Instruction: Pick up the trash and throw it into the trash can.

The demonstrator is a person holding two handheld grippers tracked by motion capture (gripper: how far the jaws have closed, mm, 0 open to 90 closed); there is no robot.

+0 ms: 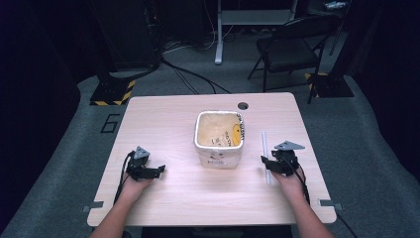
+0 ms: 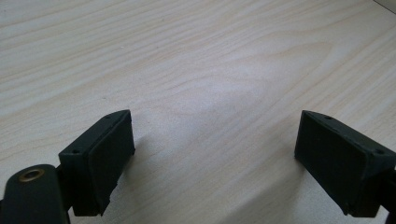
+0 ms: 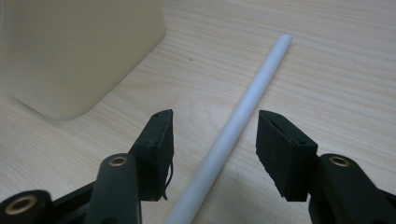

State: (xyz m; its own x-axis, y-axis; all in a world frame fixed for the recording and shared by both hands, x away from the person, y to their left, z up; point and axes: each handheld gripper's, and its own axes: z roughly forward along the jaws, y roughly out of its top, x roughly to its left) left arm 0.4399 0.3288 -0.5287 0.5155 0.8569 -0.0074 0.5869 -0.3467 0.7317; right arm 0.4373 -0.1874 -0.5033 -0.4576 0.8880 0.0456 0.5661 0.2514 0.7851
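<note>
A lined white bin (image 1: 219, 139) stands mid-table (image 1: 163, 119), crumpled yellow-printed wrapping inside. The right gripper (image 3: 215, 140), jaws apart, straddles a white tube (image 3: 243, 112) lying right of the bin; the left gripper (image 2: 210, 154) rests open.

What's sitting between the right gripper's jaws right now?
The white tube lies on the table between the open jaws of the right gripper, touched by neither, as the right gripper view shows. The bin stands off to one side.

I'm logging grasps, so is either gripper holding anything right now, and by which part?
Nothing is held. The right gripper is open, its jaws either side of the white tube; the left gripper is open over the table.
</note>
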